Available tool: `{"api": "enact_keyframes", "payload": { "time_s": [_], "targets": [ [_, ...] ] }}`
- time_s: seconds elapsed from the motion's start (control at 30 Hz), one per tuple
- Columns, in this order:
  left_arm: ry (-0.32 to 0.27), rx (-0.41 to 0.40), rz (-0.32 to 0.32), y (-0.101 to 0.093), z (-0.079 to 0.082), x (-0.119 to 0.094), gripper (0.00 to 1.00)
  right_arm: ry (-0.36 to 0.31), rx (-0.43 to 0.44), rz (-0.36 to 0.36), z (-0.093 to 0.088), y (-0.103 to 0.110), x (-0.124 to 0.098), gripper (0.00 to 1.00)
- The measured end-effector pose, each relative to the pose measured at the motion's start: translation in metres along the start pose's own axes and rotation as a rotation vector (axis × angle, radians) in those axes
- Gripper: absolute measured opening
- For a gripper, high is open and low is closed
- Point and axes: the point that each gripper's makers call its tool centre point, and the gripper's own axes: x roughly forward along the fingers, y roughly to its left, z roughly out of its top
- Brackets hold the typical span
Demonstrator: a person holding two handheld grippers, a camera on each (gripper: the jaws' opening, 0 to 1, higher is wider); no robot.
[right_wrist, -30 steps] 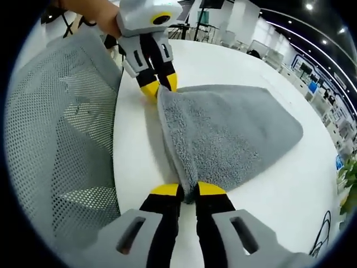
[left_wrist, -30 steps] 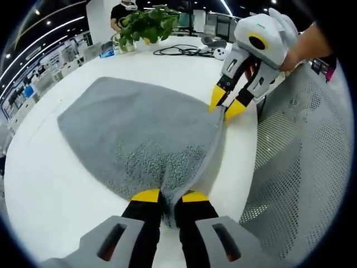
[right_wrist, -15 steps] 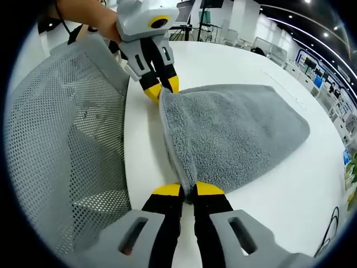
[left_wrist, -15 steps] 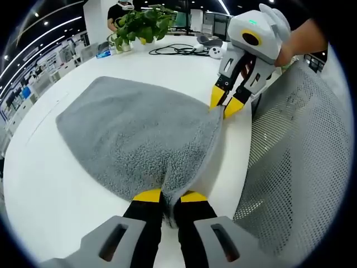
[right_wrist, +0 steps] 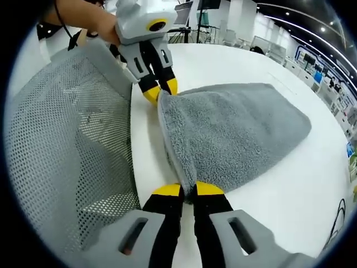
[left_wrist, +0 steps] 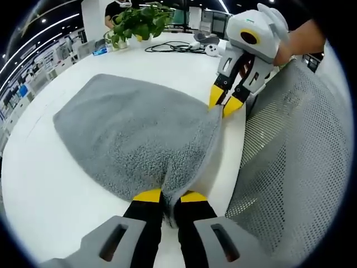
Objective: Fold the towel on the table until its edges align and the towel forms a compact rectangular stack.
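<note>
A grey fluffy towel (left_wrist: pixel 134 131) lies spread on the white round table (left_wrist: pixel 44 184), its near edge pulled taut between both grippers. My left gripper (left_wrist: pixel 170 196) is shut on one corner of that edge. In the left gripper view the right gripper (left_wrist: pixel 224 104) pinches the other corner, up at the right. From the right gripper view, my right gripper (right_wrist: pixel 188 190) is shut on the towel (right_wrist: pixel 234 134) corner at the bottom, and the left gripper (right_wrist: pixel 160 91) holds the far corner near the table (right_wrist: pixel 279 206) edge.
A grey mesh chair back (left_wrist: pixel 290 162) stands against the table edge beside the held towel edge, also seen as the chair back (right_wrist: pixel 61 151). A potted plant (left_wrist: pixel 136 22), cables (left_wrist: pixel 173 47) and a white device sit at the table's far side. A person's hand (right_wrist: pixel 83 14) holds the left gripper.
Both grippers keep their hold on the towel corners. The cameras have drifted slightly toward the chair side, so more mesh shows; the towel's lie has barely changed.
</note>
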Motion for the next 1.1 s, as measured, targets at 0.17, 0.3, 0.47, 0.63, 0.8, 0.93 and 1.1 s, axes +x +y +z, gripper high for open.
{"api": "enact_keyframes", "payload": {
  "time_s": [0.17, 0.3, 0.47, 0.63, 0.8, 0.93, 1.1],
  "targets": [
    [0.016, 0.045, -0.003, -0.001, 0.0, 0.0, 0.09, 0.0, 0.021, -0.003, 0.0, 0.002, 0.0, 0.04],
    [0.024, 0.049, -0.002, -0.002, 0.0, 0.0, 0.08, 0.001, 0.003, -0.012, -0.001, 0.002, -0.002, 0.04],
    [0.019, 0.011, -0.018, -0.003, 0.002, -0.004, 0.08, -0.004, 0.014, -0.001, 0.001, 0.002, -0.006, 0.04],
    [0.017, 0.009, -0.021, -0.002, 0.006, -0.008, 0.08, -0.011, 0.017, -0.002, 0.002, 0.002, -0.008, 0.04],
    [0.004, -0.011, -0.022, -0.001, 0.009, -0.013, 0.08, -0.034, 0.044, -0.004, 0.006, 0.002, -0.014, 0.04],
    [-0.011, -0.021, -0.022, 0.001, 0.015, -0.019, 0.08, -0.052, 0.058, -0.005, 0.012, -0.001, -0.018, 0.04],
    [-0.023, -0.02, -0.019, 0.004, 0.023, -0.027, 0.08, -0.071, 0.06, -0.01, 0.022, -0.003, -0.027, 0.04]
  ]
}}
